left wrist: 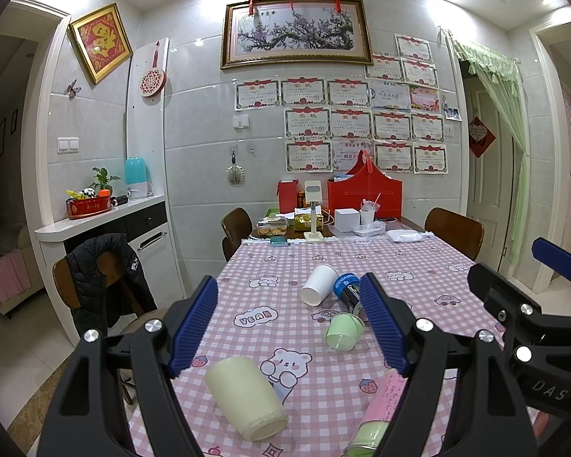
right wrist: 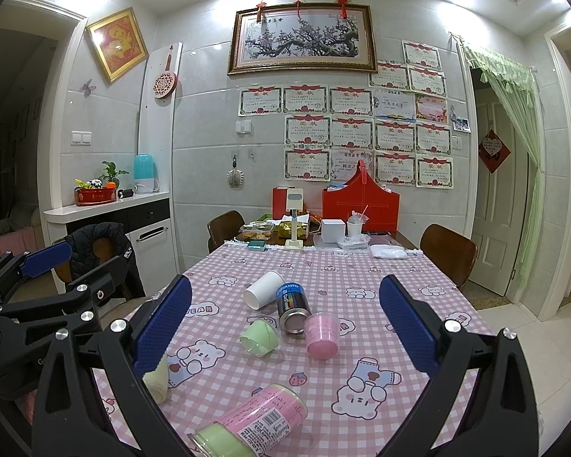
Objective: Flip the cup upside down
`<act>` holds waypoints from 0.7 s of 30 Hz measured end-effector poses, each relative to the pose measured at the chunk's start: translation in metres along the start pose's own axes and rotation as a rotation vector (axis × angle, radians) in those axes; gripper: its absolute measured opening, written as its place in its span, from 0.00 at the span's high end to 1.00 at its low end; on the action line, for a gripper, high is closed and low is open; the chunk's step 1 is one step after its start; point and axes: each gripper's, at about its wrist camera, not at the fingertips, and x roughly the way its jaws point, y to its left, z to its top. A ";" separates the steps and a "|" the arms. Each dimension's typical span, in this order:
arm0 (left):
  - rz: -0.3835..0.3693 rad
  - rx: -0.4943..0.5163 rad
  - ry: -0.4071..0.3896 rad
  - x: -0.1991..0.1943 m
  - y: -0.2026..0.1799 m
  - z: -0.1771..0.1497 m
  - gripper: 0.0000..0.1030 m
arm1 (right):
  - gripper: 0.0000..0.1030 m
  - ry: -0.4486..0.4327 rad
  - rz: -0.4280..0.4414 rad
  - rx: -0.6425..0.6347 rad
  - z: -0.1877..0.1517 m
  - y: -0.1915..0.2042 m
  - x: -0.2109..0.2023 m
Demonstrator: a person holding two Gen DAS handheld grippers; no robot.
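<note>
Left wrist view: left hand-held gripper (left wrist: 289, 323) wide open, empty
Right hand-held gripper (right wrist: 285, 327): wide open, empty
Risk: cream cup (left wrist: 245, 396) lies sideways; may roll off table (left wrist: 418, 262) edge

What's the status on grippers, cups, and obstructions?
Left hand-held gripper and right hand-held gripper open, empty, above table. White paper cup, green cup, pink cup lying on sides. Blue can crowds them.
</note>
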 end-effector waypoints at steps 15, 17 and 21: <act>0.000 -0.001 -0.003 0.005 -0.001 -0.002 0.27 | 0.08 -0.001 0.002 0.001 0.000 0.000 0.000; 0.001 -0.001 -0.002 0.006 -0.001 -0.002 0.27 | 0.08 0.000 0.002 0.000 0.003 -0.001 0.000; 0.001 -0.001 0.001 0.008 -0.001 0.000 0.27 | 0.08 0.001 0.002 -0.001 0.002 -0.002 0.005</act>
